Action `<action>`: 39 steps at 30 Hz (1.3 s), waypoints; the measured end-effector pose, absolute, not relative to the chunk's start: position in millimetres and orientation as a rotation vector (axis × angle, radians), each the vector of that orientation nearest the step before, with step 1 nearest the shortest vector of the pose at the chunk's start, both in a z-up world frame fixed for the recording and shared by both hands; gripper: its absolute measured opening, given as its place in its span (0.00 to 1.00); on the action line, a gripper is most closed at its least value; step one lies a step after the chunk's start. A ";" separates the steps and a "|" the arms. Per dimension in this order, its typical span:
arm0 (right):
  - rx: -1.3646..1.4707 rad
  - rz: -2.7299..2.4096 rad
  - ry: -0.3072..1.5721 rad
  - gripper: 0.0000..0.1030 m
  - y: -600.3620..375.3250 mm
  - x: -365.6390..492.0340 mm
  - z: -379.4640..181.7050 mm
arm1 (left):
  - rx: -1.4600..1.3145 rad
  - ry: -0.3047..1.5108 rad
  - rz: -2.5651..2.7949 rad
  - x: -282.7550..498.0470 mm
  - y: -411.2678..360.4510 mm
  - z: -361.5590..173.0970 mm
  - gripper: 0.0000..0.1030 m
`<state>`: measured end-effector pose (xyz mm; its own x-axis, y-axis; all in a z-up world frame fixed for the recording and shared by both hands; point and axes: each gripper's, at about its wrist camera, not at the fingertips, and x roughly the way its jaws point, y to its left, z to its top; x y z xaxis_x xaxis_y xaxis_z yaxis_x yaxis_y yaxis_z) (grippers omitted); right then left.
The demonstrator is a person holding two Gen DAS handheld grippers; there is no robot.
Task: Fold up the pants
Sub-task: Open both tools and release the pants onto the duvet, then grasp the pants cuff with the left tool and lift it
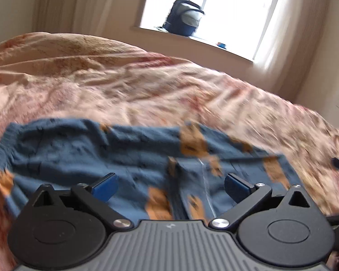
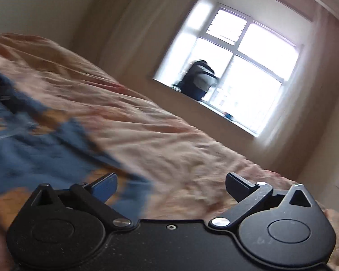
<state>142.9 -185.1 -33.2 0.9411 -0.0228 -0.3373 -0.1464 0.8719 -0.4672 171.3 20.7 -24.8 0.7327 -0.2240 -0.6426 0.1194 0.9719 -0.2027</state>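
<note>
Both grippers stand with their jaws spread wide and nothing between the pads. Left gripper [image 1: 170, 186] hangs over the pants [image 1: 115, 158], its blue-padded fingers [image 1: 105, 188] apart above the cloth and not pressing on it. Those pants are blue with orange patches and lie spread and rumpled across the near part of the bed, a ribbed cuff or hem at the far left edge. Right gripper [image 2: 171, 188] is tilted, its left finger over the edge of the pants [image 2: 34, 155] and its right finger over bare bedding. From the right wrist view the pants lie to the left, blurred.

Under the pants is a pinkish, flower-patterned bedspread [image 1: 147, 85], wrinkled all over, heaped higher at the far left. Beyond the bed, a bright window [image 1: 214, 6] is set in a pale wall. On its sill stands a dark blue and grey backpack [image 1: 184, 15], zipped up, so whatever it contains cannot be seen. A small blue thing [image 1: 221, 44] sits further along the sill, too small to identify.
</note>
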 end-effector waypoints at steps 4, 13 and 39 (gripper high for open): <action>-0.646 -0.004 0.379 0.99 -183.4 120.7 -66.4 | 0.035 0.765 -0.130 157.5 5.1 -45.3 1.00; -0.586 -0.159 0.373 0.99 -218.7 115.0 -44.5 | -0.024 0.803 -0.091 154.7 22.9 -14.3 1.00; -0.537 0.558 0.538 0.99 -96.5 267.2 -13.5 | -0.549 0.697 0.281 109.6 156.4 -33.8 1.00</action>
